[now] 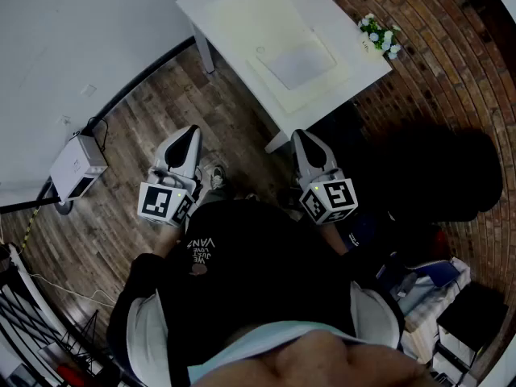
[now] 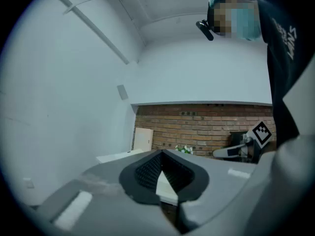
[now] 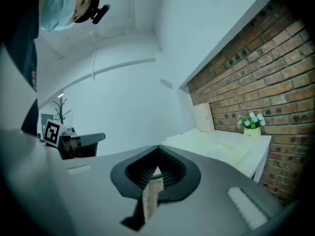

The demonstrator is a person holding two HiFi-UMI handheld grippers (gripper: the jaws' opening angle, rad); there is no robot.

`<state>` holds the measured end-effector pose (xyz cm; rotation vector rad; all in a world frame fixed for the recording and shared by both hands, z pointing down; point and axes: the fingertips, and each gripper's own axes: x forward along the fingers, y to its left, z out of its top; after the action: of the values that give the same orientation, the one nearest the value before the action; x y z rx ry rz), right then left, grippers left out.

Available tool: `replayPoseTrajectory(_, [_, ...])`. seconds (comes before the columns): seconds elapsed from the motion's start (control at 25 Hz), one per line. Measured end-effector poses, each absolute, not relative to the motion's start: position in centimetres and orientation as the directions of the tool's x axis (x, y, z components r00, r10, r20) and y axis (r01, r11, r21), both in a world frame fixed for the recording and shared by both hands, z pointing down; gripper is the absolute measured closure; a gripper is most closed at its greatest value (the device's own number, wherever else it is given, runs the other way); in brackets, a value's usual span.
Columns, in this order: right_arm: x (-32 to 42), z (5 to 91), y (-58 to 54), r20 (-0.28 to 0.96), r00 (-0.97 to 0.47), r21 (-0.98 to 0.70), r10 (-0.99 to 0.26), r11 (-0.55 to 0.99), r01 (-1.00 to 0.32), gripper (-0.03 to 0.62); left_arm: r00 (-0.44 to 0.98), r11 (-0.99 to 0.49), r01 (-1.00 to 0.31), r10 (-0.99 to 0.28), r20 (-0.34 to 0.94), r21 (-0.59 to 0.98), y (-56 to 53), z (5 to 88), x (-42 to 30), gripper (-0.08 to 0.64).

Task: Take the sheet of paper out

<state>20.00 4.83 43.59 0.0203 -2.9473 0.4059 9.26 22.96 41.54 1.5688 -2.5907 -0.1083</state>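
A white table (image 1: 355, 75) stands ahead of me. On it lies a large cream folder (image 1: 258, 22), and a pale grey sheet of paper (image 1: 300, 61) rests on its near part. My left gripper (image 1: 192, 131) and right gripper (image 1: 301, 135) hang side by side over the wooden floor, short of the table's near corner. Both are shut with nothing between the jaws. The left gripper view shows its closed jaws (image 2: 160, 154) pointing level at the table (image 2: 118, 156). In the right gripper view the closed jaws (image 3: 158, 149) point towards the table (image 3: 256, 149) and the folder (image 3: 216, 144).
A small pot of white flowers (image 1: 379, 35) stands at the table's right edge by the brick wall (image 1: 451, 71). A white box-shaped device (image 1: 76, 166) with cables sits on the floor at left. Bags and clutter (image 1: 427, 293) lie at lower right. A pale board (image 2: 142, 139) leans against the wall.
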Motion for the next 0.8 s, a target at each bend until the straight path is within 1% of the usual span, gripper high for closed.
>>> replayPoseTrajectory(0.16, [18.9,43.3,4.4,0.138,-0.99,-0.253,0.005,0.967,-0.03,0.594,-0.454,0.456,-0.883,-0.89,0.043,0.113,22.3,41.6,8.4,0.558])
replayPoseTrajectory(0.28, [18.2,43.6,4.4,0.143,-0.99,-0.257,-0.002,0.966,-0.039,0.594,-0.445,0.447,-0.887,-0.894,0.046,0.117,22.0,42.0,7.9,0.56])
replayPoseTrajectory(0.48, [16.7,44.2,4.3,0.158,-0.987,-0.269,-0.027,0.961,-0.069,0.594,-0.427,0.428,-0.891,-0.903,0.043,0.148,21.8,42.4,6.4,0.56])
replayPoseTrajectory(0.8, [12.9,44.0,4.2,0.159,-0.983,-0.272,-0.093,0.953,-0.134,0.594,-0.377,0.381,-0.913,-0.925,0.05,0.149,22.2,42.4,1.8,0.56])
